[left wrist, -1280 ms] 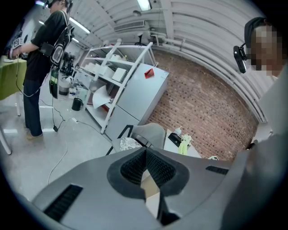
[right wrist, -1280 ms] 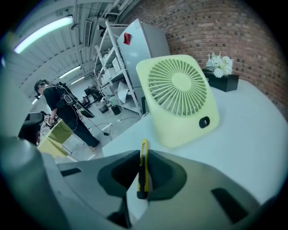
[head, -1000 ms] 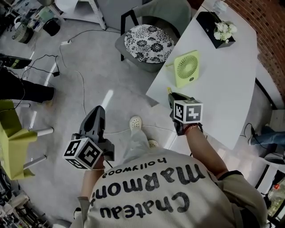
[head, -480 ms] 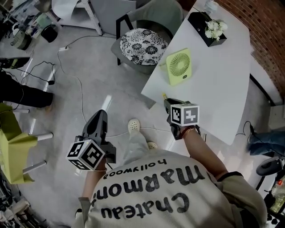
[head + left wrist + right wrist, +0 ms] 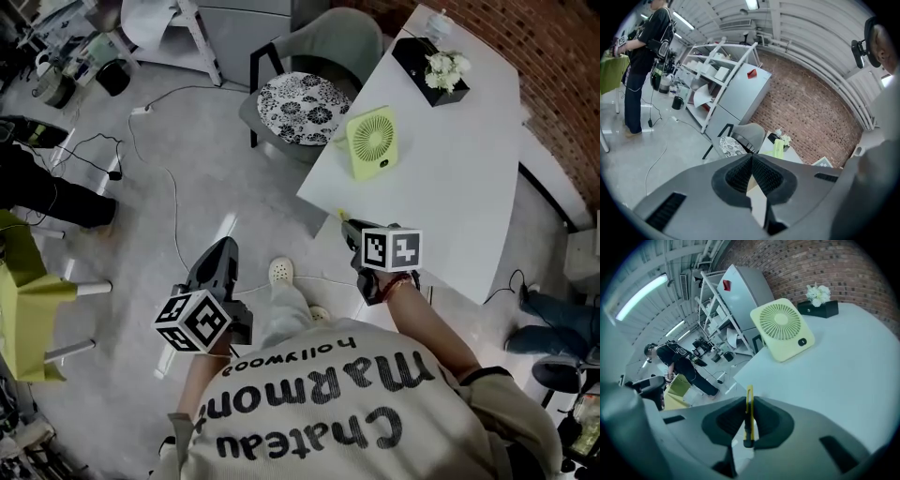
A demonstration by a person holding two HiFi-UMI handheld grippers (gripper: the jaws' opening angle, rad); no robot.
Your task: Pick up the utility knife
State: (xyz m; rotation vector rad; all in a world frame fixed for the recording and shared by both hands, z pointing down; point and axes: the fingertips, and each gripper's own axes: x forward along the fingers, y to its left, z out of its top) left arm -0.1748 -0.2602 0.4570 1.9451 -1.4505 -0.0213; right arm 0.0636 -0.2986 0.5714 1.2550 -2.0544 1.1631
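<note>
The right gripper (image 5: 749,405) is clamped on the utility knife (image 5: 749,416). The thin yellow-and-black body stands on edge between the two dark pads, its yellow end poking out past the fingertips and its black end sitting back inside the jaws. In the head view the knife's yellow tip shows just ahead of those fingers, held over the near edge of the white table (image 5: 469,178). Farther beyond the fingertips a pale green fan (image 5: 782,329) stands on the tabletop, and past it, at the table's far end, is a black box with white flowers (image 5: 818,303). The left gripper (image 5: 752,158) has its fingers pressed together at the tips with nothing caught between them. It hangs over the grey floor (image 5: 187,169), well apart from the table and from the knife. Ahead of its closed fingers is a grey chair with a patterned cushion (image 5: 733,144), drawn up beside the table, and beyond that a brick wall (image 5: 806,117). Up and to the left of those fingers stands a white metal rack (image 5: 712,70) stacked with small things, and farther left a person in dark clothes (image 5: 642,56) stands at a yellow-green surface. A thin cable (image 5: 175,211) trails across the floor ahead of the left fingertips.
</note>
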